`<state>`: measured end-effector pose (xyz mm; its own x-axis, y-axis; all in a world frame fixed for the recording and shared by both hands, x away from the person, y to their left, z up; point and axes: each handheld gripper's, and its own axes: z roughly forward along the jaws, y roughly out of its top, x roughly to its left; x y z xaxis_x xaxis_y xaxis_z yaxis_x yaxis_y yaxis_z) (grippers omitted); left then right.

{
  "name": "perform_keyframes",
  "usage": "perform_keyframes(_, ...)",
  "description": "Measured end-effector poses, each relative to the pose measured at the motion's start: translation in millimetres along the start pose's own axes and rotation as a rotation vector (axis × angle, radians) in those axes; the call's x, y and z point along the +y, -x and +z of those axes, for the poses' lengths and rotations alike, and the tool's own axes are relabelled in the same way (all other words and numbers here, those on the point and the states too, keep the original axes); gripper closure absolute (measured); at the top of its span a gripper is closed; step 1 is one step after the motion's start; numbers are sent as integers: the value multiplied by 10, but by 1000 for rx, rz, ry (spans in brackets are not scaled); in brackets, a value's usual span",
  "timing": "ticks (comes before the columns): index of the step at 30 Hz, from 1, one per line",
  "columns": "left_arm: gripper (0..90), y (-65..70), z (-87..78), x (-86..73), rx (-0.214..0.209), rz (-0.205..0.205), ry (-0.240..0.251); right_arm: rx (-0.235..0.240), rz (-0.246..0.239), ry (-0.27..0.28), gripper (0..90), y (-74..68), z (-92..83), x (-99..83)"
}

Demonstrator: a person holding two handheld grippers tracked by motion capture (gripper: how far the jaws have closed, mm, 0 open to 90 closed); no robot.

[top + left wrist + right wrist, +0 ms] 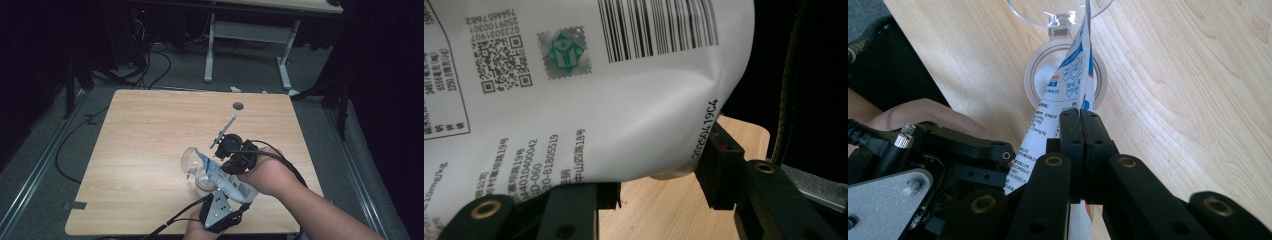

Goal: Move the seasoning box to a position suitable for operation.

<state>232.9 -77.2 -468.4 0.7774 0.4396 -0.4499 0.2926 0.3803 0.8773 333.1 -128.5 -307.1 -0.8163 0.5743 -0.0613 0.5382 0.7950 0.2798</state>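
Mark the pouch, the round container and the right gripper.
pouch (624,115), left gripper view, white printed back
round container (1034,75), right gripper view, left rim
right gripper (1081,117), right gripper view, jaw tips shut on the pouch edge

In the left gripper view the white pouch (589,100) runs off the top and left edges, its print cut short there. In the right gripper view the clear lid (1058,12) is cropped by the top edge, and the pouch hides part of the container's (1035,75) mouth. In the high view the left claw (220,212) leaves the bottom edge, its tips hidden under the pouch.
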Motion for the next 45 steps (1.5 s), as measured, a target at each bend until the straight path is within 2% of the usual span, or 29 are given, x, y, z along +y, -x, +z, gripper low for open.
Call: perform_keyframes(45, 590, 0, 1, 5, -1, -13, 9, 1, -3, -4, 900, -8, 32, 24)
